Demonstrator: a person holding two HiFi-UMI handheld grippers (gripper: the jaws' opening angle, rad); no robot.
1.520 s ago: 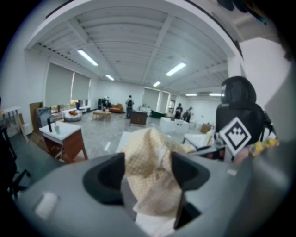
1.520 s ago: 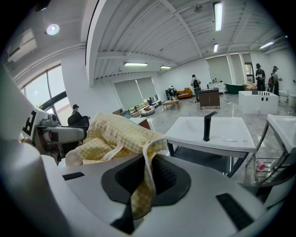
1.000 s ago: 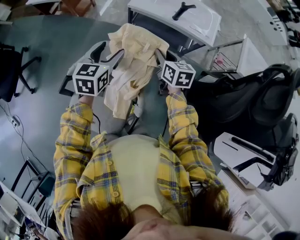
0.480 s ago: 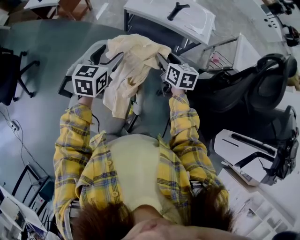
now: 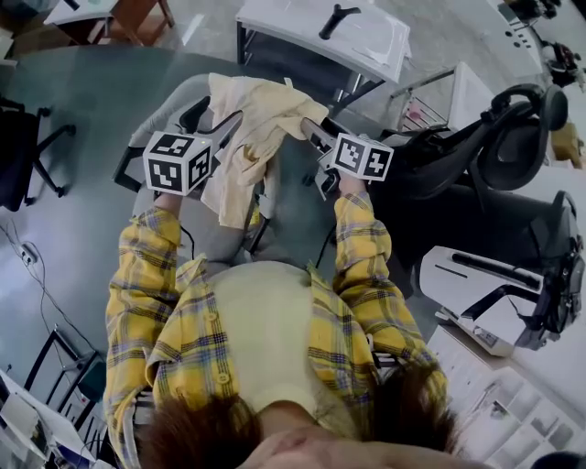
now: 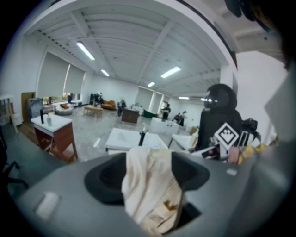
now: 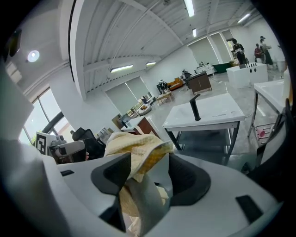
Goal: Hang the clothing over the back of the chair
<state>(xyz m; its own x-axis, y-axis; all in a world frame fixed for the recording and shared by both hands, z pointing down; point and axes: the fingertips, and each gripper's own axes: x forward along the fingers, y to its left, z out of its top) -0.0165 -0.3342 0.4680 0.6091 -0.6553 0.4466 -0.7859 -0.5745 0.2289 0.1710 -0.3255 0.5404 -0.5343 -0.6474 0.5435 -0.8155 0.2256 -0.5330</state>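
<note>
A cream-yellow piece of clothing [image 5: 261, 105] lies draped over the back of a grey chair [image 5: 179, 92] in front of me. My left gripper [image 5: 220, 108] holds the garment's left edge. In the left gripper view the bunched clothing [image 6: 148, 185] fills the gap between the jaws and hangs down from them. My right gripper [image 5: 311, 147] is at the garment's right edge and its jaws have just been opening. In the right gripper view they stand apart around a fold of the clothing [image 7: 134, 146] and the grey chair back [image 7: 148, 199], not pressing on either.
A white desk [image 5: 366, 50] with a black handle-like object [image 5: 334, 16] on it stands behind the chair. Black office chairs [image 5: 476, 165] crowd the right side, and another black chair [image 5: 23, 137] stands at the left. A wire rack [image 5: 426, 114] is beside the desk.
The right gripper's jaws have opened off the clothing and that hand has drifted right. The garment has settled lower over the chair back. The left gripper's jaws look unchanged.
</note>
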